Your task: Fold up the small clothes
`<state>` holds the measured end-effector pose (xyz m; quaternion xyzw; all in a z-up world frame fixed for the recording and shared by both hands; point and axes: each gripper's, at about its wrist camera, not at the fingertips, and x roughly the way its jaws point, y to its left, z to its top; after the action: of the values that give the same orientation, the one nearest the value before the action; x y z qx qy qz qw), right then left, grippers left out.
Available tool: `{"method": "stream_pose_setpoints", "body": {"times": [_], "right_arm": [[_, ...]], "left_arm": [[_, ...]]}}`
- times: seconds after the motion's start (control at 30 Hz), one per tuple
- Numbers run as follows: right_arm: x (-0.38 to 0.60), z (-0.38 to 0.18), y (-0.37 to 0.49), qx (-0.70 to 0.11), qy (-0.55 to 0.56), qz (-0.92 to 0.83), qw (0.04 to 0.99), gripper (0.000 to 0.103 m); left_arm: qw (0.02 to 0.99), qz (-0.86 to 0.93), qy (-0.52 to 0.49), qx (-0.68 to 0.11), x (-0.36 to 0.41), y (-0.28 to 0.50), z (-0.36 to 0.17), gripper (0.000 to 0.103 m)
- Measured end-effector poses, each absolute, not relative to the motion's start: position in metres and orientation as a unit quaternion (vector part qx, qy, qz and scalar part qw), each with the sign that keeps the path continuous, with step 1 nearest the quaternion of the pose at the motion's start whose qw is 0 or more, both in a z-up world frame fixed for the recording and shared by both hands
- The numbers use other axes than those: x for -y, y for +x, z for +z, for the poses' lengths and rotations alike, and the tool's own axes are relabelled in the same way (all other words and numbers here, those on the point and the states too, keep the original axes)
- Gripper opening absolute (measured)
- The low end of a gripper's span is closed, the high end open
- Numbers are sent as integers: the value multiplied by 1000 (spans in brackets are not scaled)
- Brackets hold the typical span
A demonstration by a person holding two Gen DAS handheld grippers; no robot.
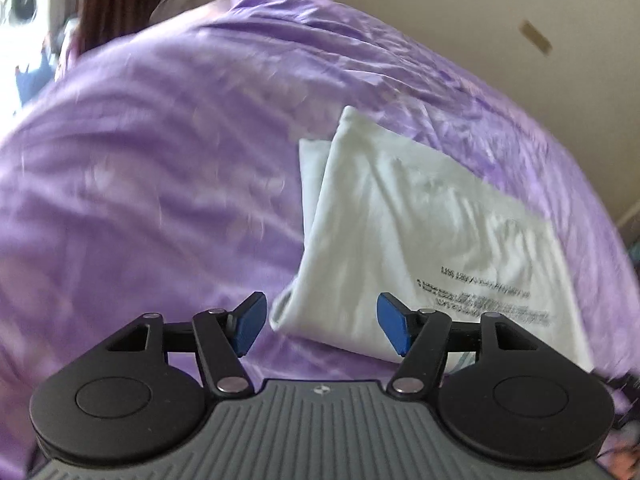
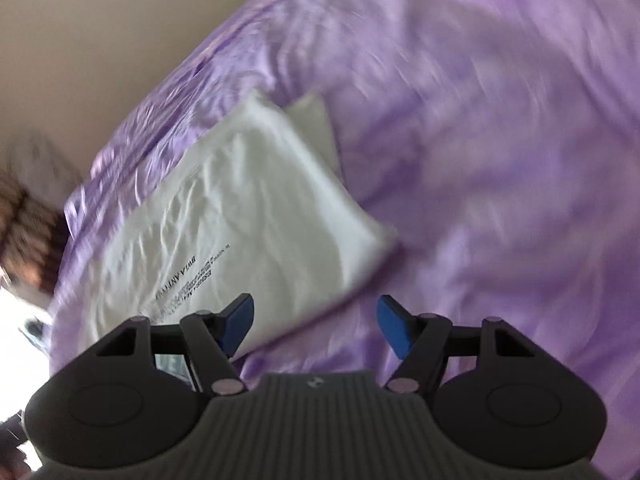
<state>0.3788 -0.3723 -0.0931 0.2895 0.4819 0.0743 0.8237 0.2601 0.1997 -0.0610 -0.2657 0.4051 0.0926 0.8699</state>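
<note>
Both grippers (spread) hover over folded garment [image 1: 400,216].

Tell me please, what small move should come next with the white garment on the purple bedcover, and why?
Probably bring the left gripper down onto the near corner of the folded white garment and close on it for another fold. Both the left gripper and the right gripper stand open and empty above the purple bedcover, and the garment still lies as a wide rectangle with a layer sticking out.
</note>
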Motion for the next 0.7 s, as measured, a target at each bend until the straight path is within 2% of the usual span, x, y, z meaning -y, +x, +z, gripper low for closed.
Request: {"method": "stream_pose_setpoints", "body": {"times": [0.23,0.33,0.4,0.47,0.5,0.53,0.57,0.6,0.63,0.7], "right_arm": [[378,-120,387,-474,324,67,816,65],[382,-127,399,-470,333,68,815,64],[385,-135,407,-466,347,67,811,61],[390,-142,413,-456,366,67,808,54],[392,-145,414,-451,377,67,806,52],[396,-149,415,-445,389,67,803,45],[399,-152,415,-440,401,67,801,35],[402,-154,414,-436,411,65,798,29],[405,-154,413,-433,417,62,797,21],[409,-152,410,-422,429,66,796,15]], "left_arm": [[835,113,-337,-420,-209,267,-112,74],[833,105,-357,-409,-214,268,-123,81],[833,99,-371,-399,-218,266,-129,79],[836,91,-380,-386,-219,264,-132,69],[838,91,-383,-379,-219,262,-132,52],[839,92,-384,-374,-218,261,-132,40],[840,90,-387,-369,-218,261,-132,22],[841,83,-391,-364,-219,261,-130,11],[844,80,-391,-358,-218,261,-127,11],[858,90,-366,-350,-211,262,-114,10]]}}
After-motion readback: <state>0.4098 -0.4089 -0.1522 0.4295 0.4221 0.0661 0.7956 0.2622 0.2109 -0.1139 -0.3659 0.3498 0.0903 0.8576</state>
